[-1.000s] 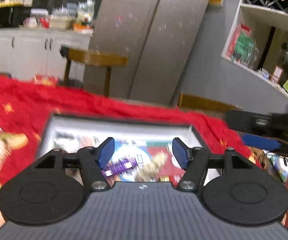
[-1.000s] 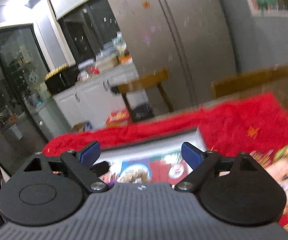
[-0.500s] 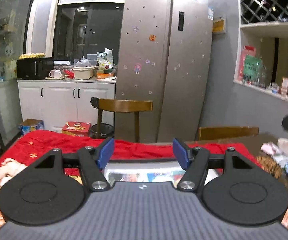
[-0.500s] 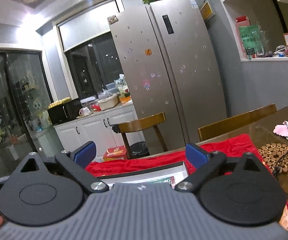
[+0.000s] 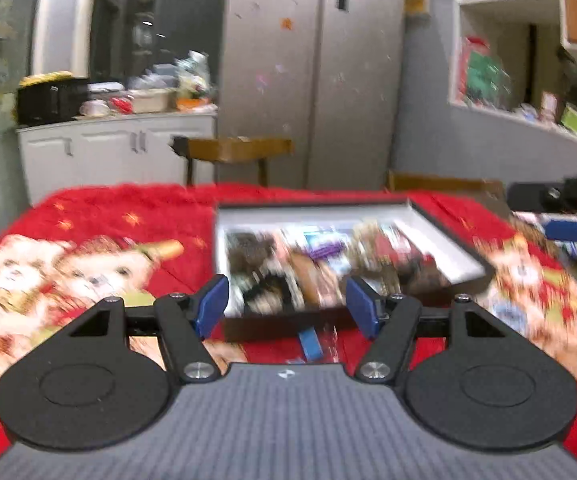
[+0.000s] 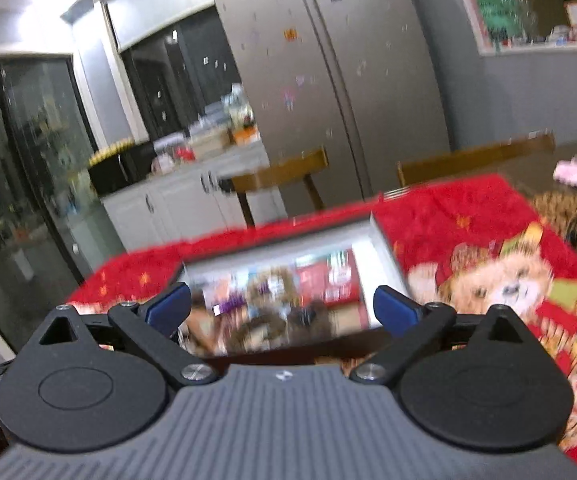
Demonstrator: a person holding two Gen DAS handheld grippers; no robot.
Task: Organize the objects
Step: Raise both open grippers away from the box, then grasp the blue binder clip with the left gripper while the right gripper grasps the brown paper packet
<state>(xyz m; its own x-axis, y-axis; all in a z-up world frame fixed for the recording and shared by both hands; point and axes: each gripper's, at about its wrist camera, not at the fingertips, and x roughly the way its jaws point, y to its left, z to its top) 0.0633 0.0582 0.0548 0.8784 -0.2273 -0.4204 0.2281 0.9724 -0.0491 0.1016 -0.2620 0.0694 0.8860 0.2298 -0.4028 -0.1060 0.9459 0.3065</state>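
Snacks [image 5: 320,264] fill the open box [image 5: 440,248] lying on the red blanket [image 5: 128,216] that covers the surface; both views are smeared by motion, so you cannot make out single packets, only a jumble of brown, purple, red and white wrappers. In the right view the box [image 6: 384,256] shows white inner walls and a dark outer rim, with the same pile [image 6: 280,296] inside.

Your left tongs [image 5: 287,307] are released: the blue pads stand wide apart with nothing between them, and they hang just short of the near edge of the box. A small blue item [image 5: 310,342] lies on the blanket just below that edge, too blurred to name. Your right tongs [image 6: 280,309] are released as well, pads spread, with the near part of the box seen between them.

Bear pictures are printed on the blanket, left of the box in the left view and right of it in the right view. Behind the surface stand a wooden chair [image 5: 240,150], a grey fridge [image 5: 312,72] and white cabinets [image 5: 116,152].
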